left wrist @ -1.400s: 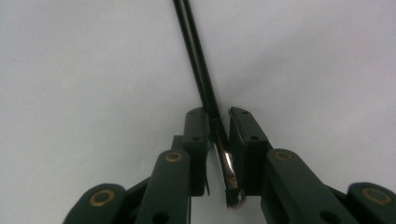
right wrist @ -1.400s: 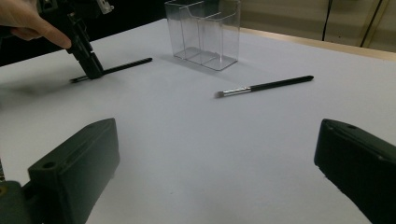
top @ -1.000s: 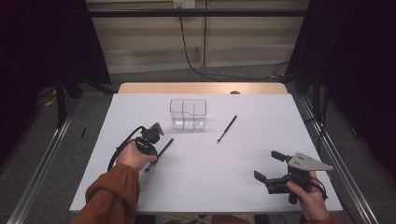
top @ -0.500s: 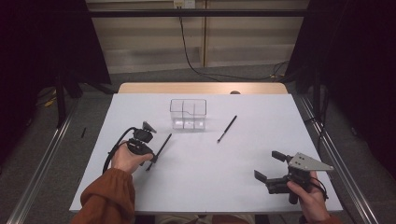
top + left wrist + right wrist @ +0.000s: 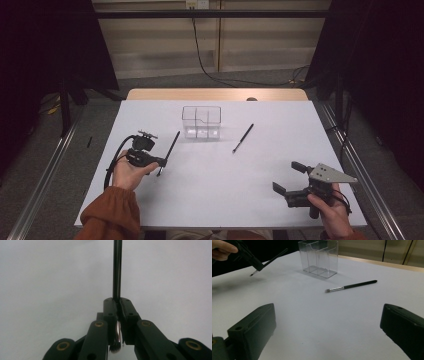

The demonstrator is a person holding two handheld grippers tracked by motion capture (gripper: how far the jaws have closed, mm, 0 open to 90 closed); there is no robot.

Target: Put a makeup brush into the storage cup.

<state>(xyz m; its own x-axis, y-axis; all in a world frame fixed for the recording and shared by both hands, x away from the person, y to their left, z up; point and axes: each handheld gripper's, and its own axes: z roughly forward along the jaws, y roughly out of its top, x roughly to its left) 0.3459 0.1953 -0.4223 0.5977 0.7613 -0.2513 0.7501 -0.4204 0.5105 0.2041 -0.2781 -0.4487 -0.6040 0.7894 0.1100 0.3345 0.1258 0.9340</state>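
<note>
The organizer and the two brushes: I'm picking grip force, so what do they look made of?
Organizer: clear hard plastic or acrylic, glossy; the table shows through its walls and dividers. Held brush in the left gripper: smooth black handle, likely plastic or lacquered wood, with a shiny metal-looking ferrule and dark bristles. Lying brush: the same, with a silvery ferrule.

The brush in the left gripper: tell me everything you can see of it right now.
The brush is a slim makeup-type brush: long black handle, shiny silver collar, short dark bristle tuft. The left gripper is shut on it near the collar, bristle end toward the person, handle slanting toward the clear box. In the right gripper view it appears lifted off the white table, bristles lowest. Nothing else touches it.
</note>
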